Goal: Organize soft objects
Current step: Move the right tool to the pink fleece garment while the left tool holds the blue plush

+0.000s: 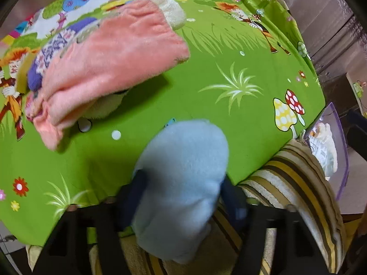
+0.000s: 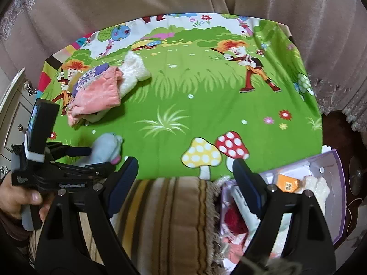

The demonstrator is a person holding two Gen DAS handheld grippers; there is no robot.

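My left gripper (image 1: 183, 197) is shut on a light blue soft item (image 1: 183, 167) that fills the gap between its dark fingers (image 1: 137, 194), above the near edge of the green cartoon sheet (image 1: 229, 119). The right wrist view shows that gripper (image 2: 101, 158) at the left, gripping the blue item (image 2: 105, 149). A pile lies at the far left: a pink cloth (image 1: 110, 68), a cream plush piece (image 1: 165, 9) and a purple patterned piece (image 1: 52, 52). My right gripper (image 2: 185, 174) stands open with nothing between its fingers, over the sheet's near edge.
A clear purple box (image 2: 337, 183) at the lower right holds several soft items, among them a cream one (image 2: 316, 188) and a red one (image 2: 234, 220). A brown and yellow striped cushion (image 2: 172, 217) lies beneath the grippers. A hand (image 2: 18, 197) holds the left gripper. Curtains hang behind.
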